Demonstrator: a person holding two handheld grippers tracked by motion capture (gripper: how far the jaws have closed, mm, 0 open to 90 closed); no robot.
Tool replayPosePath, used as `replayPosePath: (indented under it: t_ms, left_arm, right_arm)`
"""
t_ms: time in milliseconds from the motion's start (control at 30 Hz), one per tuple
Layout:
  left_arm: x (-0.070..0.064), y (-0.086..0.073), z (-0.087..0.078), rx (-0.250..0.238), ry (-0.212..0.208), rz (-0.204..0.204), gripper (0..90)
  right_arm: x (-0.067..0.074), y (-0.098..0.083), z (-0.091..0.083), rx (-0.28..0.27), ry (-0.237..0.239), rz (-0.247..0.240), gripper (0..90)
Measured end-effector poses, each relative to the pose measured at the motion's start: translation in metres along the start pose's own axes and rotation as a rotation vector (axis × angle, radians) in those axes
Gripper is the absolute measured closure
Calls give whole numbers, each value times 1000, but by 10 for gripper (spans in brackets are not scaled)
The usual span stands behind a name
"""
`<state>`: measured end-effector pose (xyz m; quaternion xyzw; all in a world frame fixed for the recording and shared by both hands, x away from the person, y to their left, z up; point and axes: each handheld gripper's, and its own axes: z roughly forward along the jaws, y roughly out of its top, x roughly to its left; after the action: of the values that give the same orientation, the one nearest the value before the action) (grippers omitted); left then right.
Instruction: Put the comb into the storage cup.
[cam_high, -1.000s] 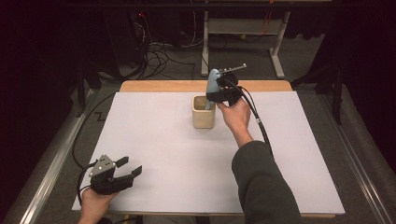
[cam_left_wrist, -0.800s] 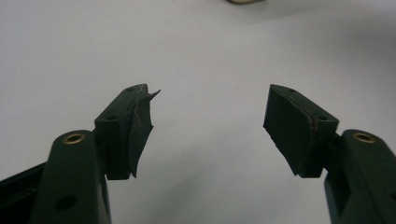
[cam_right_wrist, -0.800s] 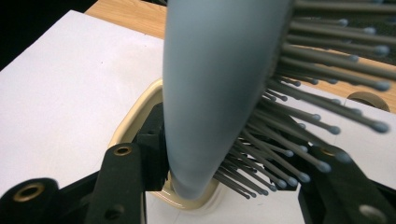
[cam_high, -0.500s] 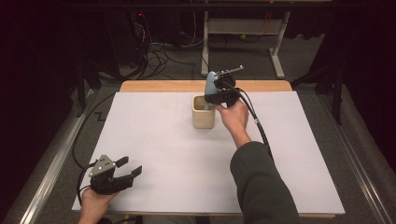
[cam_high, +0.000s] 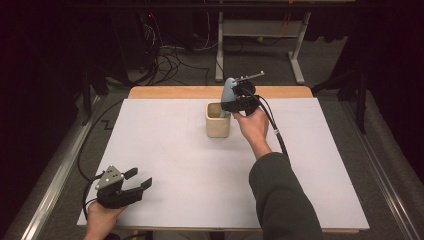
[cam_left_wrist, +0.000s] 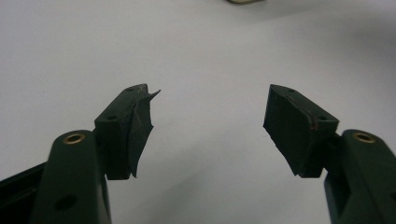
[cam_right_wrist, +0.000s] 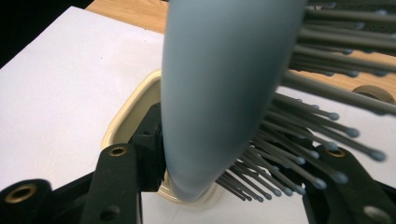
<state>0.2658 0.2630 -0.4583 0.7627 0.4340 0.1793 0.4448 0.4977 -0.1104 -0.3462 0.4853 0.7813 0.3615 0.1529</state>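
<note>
In the right gripper view the grey hairbrush (cam_right_wrist: 219, 93) is sitting so close to the camera that its top is running off the frame, and its body and bristles are covering most of the cream cup (cam_right_wrist: 133, 112) behind it, so how far the brush is reaching into the cup is hard to make out. In the high view the brush (cam_high: 228, 92) is standing upright at the right rim of the cup (cam_high: 218, 120), near the far middle of the tabletop (cam_high: 165, 150). The right gripper (cam_high: 235, 102) is flanking the brush; its jaws have just been opening, and whether the pads are pressing on it is not something the pictures are settling, since the right pad is hiding behind the bristles. The left gripper (cam_high: 137, 178) is resting released at the near left corner, its jaws (cam_left_wrist: 208, 126) standing wide apart over bare white sheet. A strip of wood is showing along the far edge of the tabletop. Beyond, the dim room is holding loose cables (cam_high: 175, 60) and a white metal frame (cam_high: 260, 40) on grey floor.
</note>
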Motion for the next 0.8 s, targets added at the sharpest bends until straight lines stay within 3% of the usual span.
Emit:
replayPosePath:
  t_ms: [300,800]
  left_arm:
    - [0,0,0,-1,0,-1,326]
    - [0,0,0,3,0,-2,326]
  right_arm:
    - [-2,-1,-1,-4,-6,7,464]
    - [0,-5,-1,1,-45,-41,388]
